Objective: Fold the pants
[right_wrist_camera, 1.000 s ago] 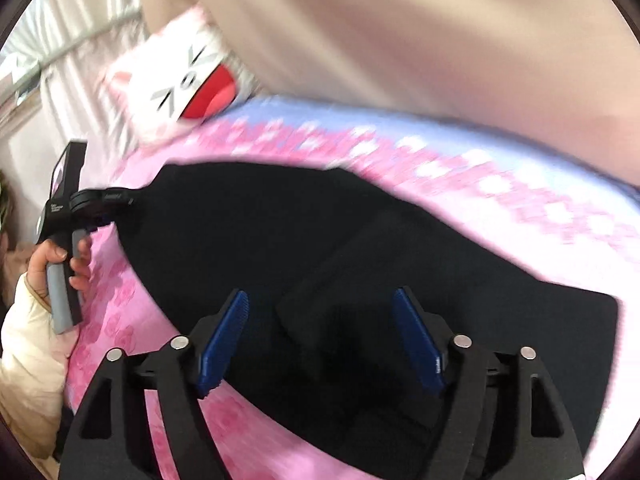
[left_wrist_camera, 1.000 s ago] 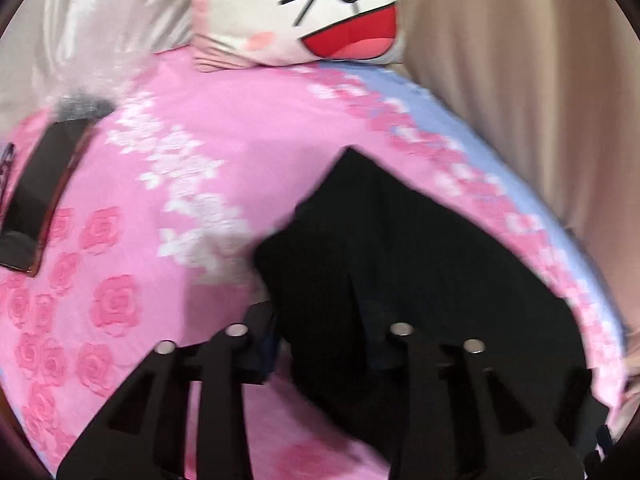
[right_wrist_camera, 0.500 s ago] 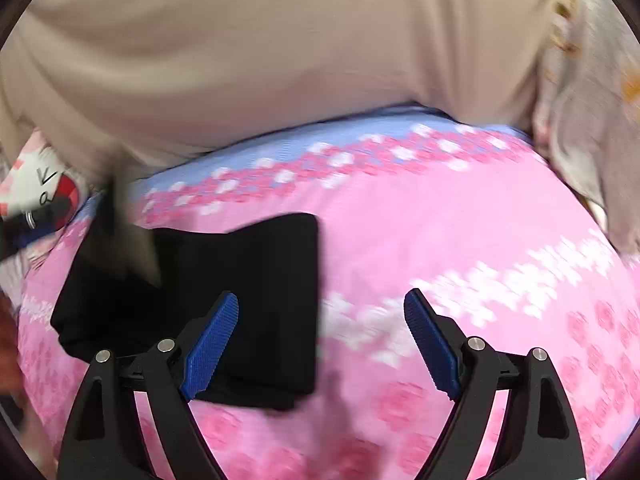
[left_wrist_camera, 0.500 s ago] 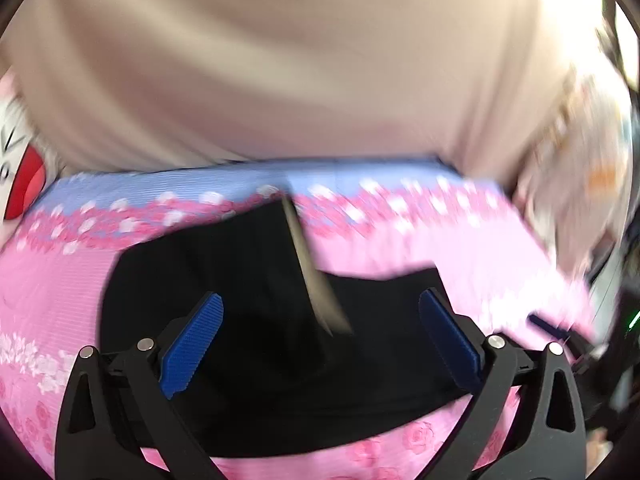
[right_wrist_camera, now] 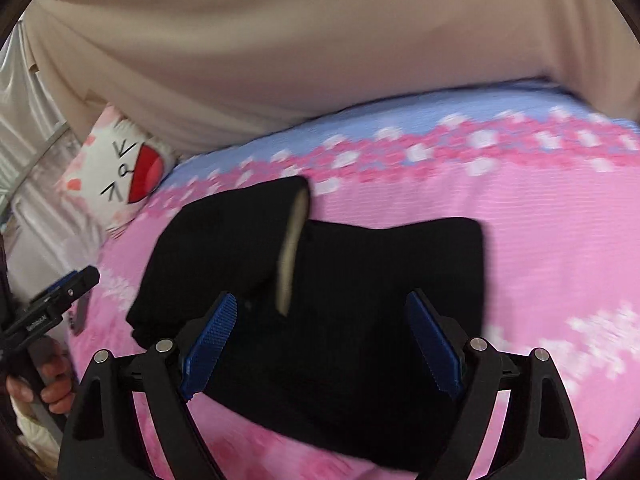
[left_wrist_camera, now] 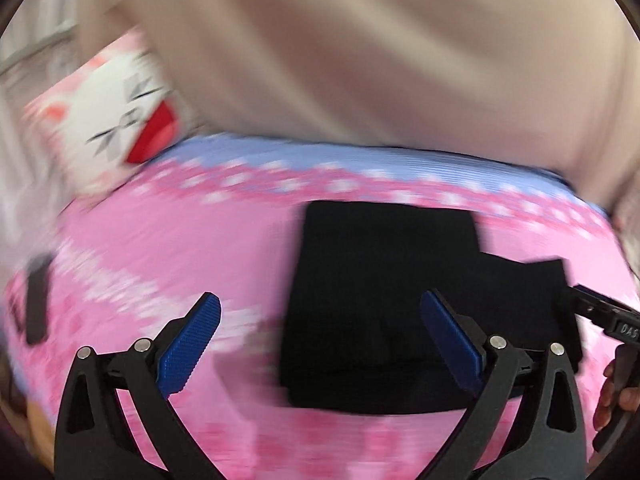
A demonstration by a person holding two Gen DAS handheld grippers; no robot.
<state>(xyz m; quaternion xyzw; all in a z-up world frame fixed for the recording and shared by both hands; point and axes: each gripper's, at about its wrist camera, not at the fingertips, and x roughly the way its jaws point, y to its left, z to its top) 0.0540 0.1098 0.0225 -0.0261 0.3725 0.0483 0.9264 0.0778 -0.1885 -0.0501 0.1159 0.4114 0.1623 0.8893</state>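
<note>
**Black pants folded on pink bed, both tools apart and empty**

Left wrist view: left tool at bottom of frame, blue pads spread wide, nothing between them touching either pad. Black pants lie folded on the pink flowered bed cover, right of frame centre; the right-hand pad sits in front of the cloth. Right tool enters at the right edge, a hand on its grip below. Cartoon-face pillow upper left, blurred. A dark flat object at far left; too blurred to name.

Right wrist view: right tool at bottom, jaws apart and not gripping, hovering over the pants. The pants lie in the middle of the frame, a folded layer to upper left with a pale strip along its edge. Left tool at the left edge, held by a hand. Beige curtain across the top; pillow at left.
</note>
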